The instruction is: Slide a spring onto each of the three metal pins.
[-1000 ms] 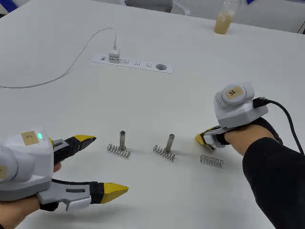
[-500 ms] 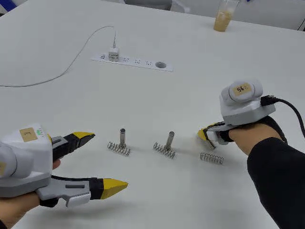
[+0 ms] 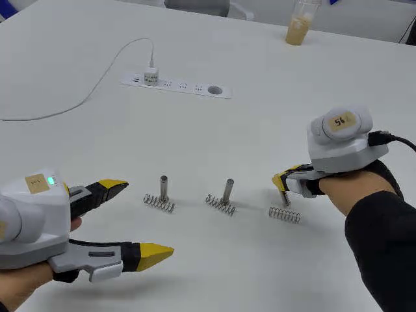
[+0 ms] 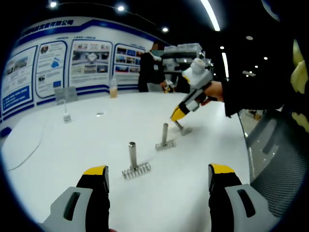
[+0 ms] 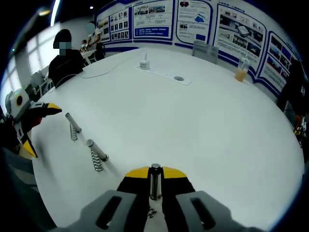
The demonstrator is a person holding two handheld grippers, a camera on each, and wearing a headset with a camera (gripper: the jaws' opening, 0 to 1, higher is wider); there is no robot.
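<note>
You have the left pin [image 3: 164,184] and middle pin [image 3: 227,190], short grey cylinders, standing upright in the lower middle of your head view. The left spring [image 3: 159,203] and middle spring [image 3: 221,205] lie flat at their feet. Your right gripper [image 5: 154,170] pinches the third pin [image 5: 154,186], and the right spring [image 3: 285,215] lies just below it in the frame.

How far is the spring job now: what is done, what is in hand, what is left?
Done: nothing; the three springs lie on the table beside the pins. In hand: the right gripper is shut on the right pin; the left gripper is open. Left: all three springs.
</note>
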